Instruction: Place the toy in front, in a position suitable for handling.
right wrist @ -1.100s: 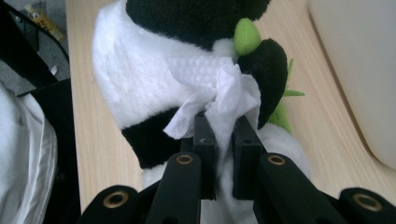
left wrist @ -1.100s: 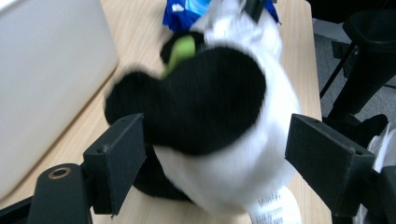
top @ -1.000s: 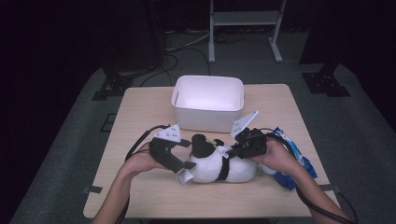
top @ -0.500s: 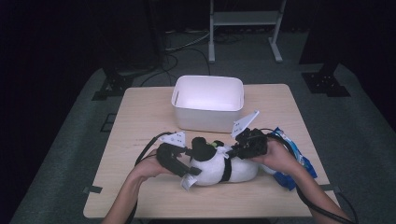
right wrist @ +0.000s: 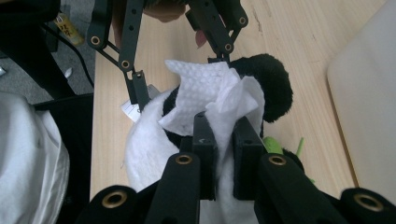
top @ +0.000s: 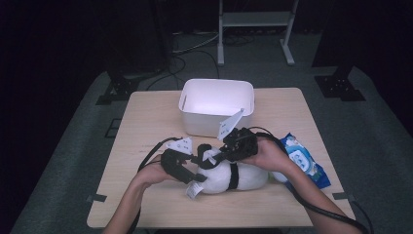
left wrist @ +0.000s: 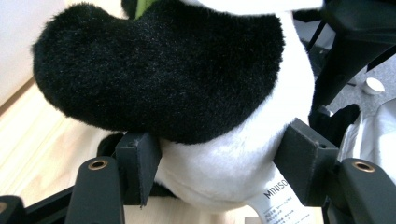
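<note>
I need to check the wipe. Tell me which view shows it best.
The right gripper view: the crumpled white wipe sits close up, pinched between that gripper's fingers above the panda. In the high view it is hard to make out at the right gripper. The left gripper view has the panda's fur.

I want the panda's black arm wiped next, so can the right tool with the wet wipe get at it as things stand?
Probably yes. The right tool is shut on the wet wipe, right above the plush panda. The left tool, whose jaws have just been closing, grips the panda's white body below its black arm, leaving it uncovered.
</note>
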Demonstrator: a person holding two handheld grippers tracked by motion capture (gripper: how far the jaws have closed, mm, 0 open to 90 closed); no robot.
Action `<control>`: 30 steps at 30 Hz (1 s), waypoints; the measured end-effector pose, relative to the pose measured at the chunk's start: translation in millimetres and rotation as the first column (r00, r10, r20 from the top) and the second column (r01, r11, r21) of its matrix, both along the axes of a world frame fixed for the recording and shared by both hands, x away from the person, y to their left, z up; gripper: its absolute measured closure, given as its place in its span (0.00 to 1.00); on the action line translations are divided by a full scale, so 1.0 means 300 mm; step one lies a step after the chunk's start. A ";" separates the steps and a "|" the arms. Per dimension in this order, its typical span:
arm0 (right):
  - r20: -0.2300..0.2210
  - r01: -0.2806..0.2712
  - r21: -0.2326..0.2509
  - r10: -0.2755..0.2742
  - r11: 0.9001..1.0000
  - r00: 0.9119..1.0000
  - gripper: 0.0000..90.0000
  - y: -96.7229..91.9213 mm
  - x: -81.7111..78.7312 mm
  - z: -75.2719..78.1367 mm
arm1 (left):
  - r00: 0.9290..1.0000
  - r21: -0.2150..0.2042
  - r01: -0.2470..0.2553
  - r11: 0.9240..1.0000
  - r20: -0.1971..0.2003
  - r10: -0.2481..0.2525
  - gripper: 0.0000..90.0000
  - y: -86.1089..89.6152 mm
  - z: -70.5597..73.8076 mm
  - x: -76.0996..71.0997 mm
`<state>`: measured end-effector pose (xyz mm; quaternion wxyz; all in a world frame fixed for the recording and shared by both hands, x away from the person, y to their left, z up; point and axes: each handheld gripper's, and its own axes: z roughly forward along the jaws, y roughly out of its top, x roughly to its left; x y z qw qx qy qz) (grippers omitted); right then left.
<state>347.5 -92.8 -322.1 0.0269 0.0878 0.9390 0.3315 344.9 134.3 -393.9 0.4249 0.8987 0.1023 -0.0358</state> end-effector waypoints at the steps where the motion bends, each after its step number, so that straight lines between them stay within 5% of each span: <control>1: 0.000 0.000 0.000 0.000 1.000 1.000 0.91 0.000 0.000 0.000 | 1.000 0.000 0.000 1.000 0.000 0.000 0.40 0.000 0.000 0.000; 13: -0.028 0.102 -0.050 -0.104 0.994 0.994 0.90 -0.167 0.007 -0.049 | 1.000 -0.002 -0.022 1.000 -0.008 0.022 0.40 -0.001 0.004 0.029; 18: -0.041 0.145 0.011 -0.145 0.989 0.989 0.90 -0.253 0.015 -0.050 | 0.999 -0.002 -0.026 1.000 -0.027 0.026 0.39 -0.007 0.016 0.035; 30: -0.084 0.134 0.042 -0.131 0.990 0.988 0.90 -0.202 0.003 -0.103 | 0.996 -0.005 -0.094 0.996 0.007 0.094 0.28 0.028 0.098 0.015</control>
